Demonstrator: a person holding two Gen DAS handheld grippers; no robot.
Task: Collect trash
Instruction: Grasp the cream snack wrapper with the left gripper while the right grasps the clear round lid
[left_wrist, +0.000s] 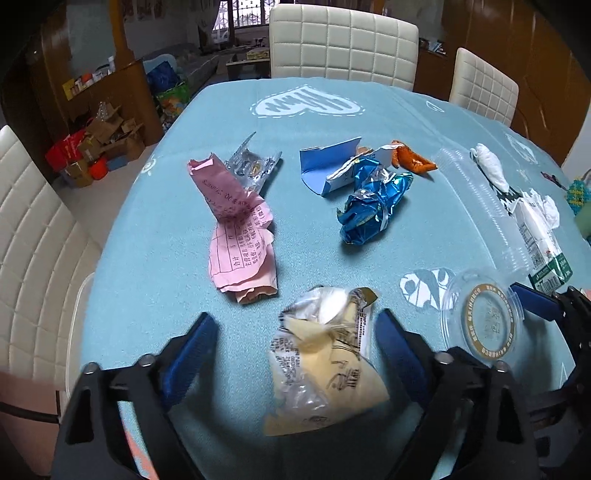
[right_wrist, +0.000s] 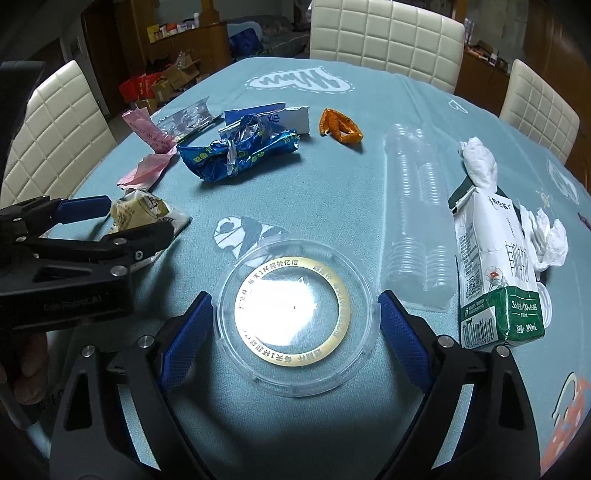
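Basically both grippers wide open, nothing held: left gripper (left_wrist: 295, 354) straddles crumpled yellow wrapper (left_wrist: 325, 365) at lower centre, light, soft, pinch mid-bundle; right gripper (right_wrist: 295, 325) flanks clear lid (right_wrist: 295, 314), stiff, slippery, grip by rim on desk (right_wrist: 369, 184)

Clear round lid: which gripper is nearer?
Right. The right gripper straddles the clear round lid, fingers open beside its rim. The left gripper brackets the yellow wrapper beside it.

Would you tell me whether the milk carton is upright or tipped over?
Tipped over: the milk carton lies on its side on the table.
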